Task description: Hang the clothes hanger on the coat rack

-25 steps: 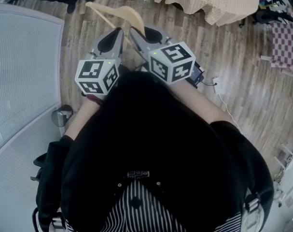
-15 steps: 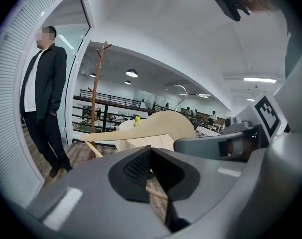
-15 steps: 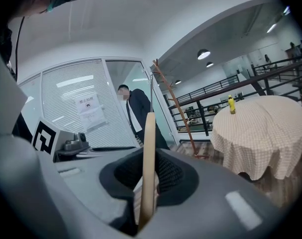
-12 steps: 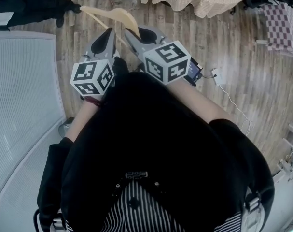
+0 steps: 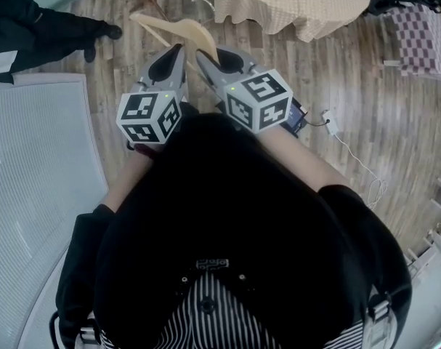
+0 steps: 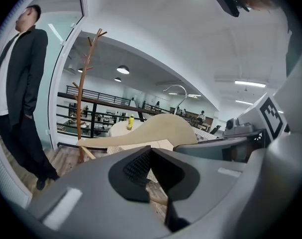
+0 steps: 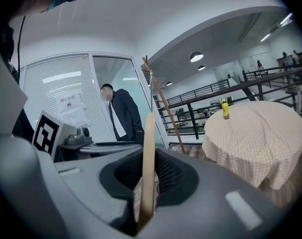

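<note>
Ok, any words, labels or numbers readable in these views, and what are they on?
Paper notice on the blinds: a printed line above a round symbol, too small to read.
Marker cubes: black-and-white square patterns only, no words or numbers.
Nothing else carries legible text.

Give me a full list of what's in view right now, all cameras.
hanger: 1, pale wood with metal hook, held ahead by both grippers
coat rack: 1, brown wood, standing ahead
table: 1, beige checked cloth, right of the rack
bottle: 1, yellow, on the table
bystander: 1, dark suit, left of the rack
checked cloth: 1, pinkish and white, far right
cable: 1, white, on the floor at right
slatted panel: 1, pale grey, along the left
left gripper: 1, grey, closed on the hanger
right gripper: 1, grey, closed on the hanger
wearer: black top, bare forearms
</note>
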Motion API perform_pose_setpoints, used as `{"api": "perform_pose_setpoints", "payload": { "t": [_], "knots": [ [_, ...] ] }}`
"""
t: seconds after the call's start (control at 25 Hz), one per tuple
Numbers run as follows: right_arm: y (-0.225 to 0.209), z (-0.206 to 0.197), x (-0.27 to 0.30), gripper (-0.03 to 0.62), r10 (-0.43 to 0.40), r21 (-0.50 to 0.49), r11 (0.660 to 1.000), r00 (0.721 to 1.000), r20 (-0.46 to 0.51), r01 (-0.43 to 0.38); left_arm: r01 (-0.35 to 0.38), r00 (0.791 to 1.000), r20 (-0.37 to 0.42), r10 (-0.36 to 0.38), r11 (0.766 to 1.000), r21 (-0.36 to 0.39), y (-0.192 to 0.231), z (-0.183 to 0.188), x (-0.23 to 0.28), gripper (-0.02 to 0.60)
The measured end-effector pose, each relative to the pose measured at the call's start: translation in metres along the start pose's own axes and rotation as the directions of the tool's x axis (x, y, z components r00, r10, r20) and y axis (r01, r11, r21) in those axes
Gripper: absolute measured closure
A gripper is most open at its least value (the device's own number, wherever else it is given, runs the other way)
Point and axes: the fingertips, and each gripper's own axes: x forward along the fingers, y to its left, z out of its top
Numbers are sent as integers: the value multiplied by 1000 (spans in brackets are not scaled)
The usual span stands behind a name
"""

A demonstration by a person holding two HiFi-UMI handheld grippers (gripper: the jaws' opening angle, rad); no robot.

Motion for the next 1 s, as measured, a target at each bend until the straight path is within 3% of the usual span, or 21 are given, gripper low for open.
{"api": "perform_pose_setpoints", "payload": {
  "t": [0.32, 0.64, 1.0],
  "knots": [
    [4, 40, 85, 534, -31, 3, 1000, 999, -20, 31, 42, 999, -23, -42, 999, -6, 84, 34, 22, 580],
    [32, 53, 176, 534, -52, -12, 999, 998, -38, 52, 72, 997, -13, -72, 997, -26, 176, 51, 23, 580],
    [47, 62, 221, 534, -75, -30, 997, 996, -43, 74, 76, 997, 1, -76, 997, -35, 229, 58, 20, 580]
  ]
}}
